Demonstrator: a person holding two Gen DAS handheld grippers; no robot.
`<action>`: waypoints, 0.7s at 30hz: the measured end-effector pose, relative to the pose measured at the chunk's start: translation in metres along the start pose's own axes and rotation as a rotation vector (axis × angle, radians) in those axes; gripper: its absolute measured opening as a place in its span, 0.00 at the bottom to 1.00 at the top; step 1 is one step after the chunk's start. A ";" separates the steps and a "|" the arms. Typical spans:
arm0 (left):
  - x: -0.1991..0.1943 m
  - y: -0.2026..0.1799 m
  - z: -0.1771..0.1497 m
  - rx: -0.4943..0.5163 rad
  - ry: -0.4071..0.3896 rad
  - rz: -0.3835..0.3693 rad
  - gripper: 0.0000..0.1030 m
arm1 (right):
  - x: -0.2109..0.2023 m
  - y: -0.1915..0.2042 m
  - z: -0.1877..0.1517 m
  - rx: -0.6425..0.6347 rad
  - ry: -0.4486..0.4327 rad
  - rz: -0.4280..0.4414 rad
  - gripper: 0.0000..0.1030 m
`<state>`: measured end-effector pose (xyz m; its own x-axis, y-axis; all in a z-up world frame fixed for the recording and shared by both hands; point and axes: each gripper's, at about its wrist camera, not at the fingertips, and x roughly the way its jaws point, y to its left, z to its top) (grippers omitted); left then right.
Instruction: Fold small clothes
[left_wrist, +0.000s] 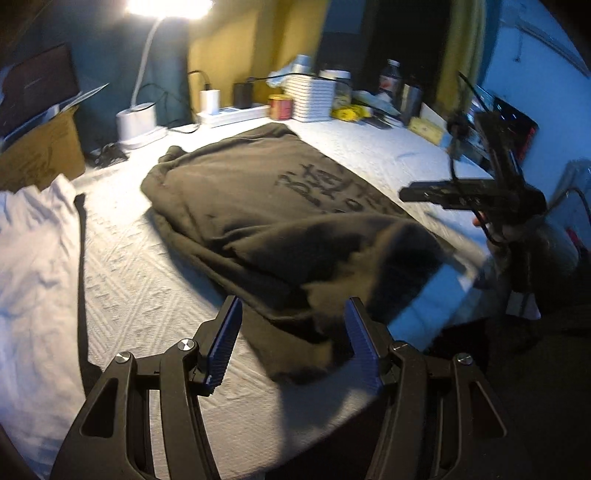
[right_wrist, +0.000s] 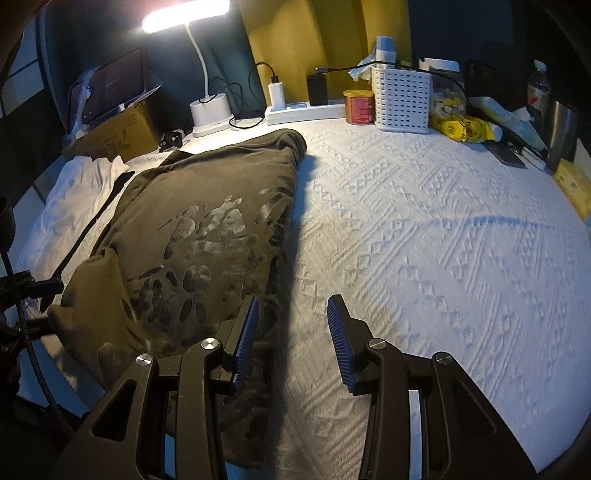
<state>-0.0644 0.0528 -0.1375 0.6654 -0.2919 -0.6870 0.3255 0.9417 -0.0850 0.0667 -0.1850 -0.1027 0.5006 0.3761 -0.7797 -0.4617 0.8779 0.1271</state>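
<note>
Dark olive sweatshirt (right_wrist: 192, 236) with glossy printed graphic, lying partly folded on white textured counter cover (right_wrist: 424, 240), toward left side in right wrist view; one fold of fabric turned over near edge, blurred in left wrist view

Left hand-held gripper (left_wrist: 293, 339): jaws roughly half open, blue ribbed pads apart; sweatshirt's near hem visible between and beyond pads; no pad pressing on fabric, nothing gripped

Right hand-held gripper (right_wrist: 291, 339): jaws roughly half open, nothing between pads; positioned over right edge of sweatshirt, left pad above fabric, right pad above bare cover; contact with fabric not determinable

Right hand-held gripper also visible in left wrist view, blurred, near right edge of counter

Surroundings:
- White crumpled garment (right_wrist: 85, 184) left of sweatshirt, dark strap (left_wrist: 82, 266) lying between them
- White desk lamp (right_wrist: 208, 110), lit, at back of counter
- White power strip (right_wrist: 306, 110) with chargers plugged in, beside lamp
- Red tin (right_wrist: 359, 107) touching or just beside white perforated basket (right_wrist: 400, 99)
- Yellow packet (right_wrist: 461, 127) right of basket
- Cardboard box (right_wrist: 118, 129) at back left
</note>
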 end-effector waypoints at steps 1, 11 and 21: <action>0.001 -0.003 0.000 0.007 0.001 -0.005 0.56 | -0.002 -0.001 -0.001 0.004 -0.002 -0.001 0.40; 0.027 -0.024 -0.001 0.021 0.021 0.040 0.69 | -0.012 -0.001 -0.023 0.044 0.008 0.012 0.40; 0.001 -0.005 -0.004 0.028 0.001 0.142 0.07 | -0.011 0.005 -0.039 0.035 0.027 0.025 0.43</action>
<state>-0.0682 0.0488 -0.1409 0.7053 -0.1563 -0.6914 0.2470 0.9684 0.0331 0.0306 -0.1963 -0.1174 0.4689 0.3899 -0.7925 -0.4477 0.8784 0.1673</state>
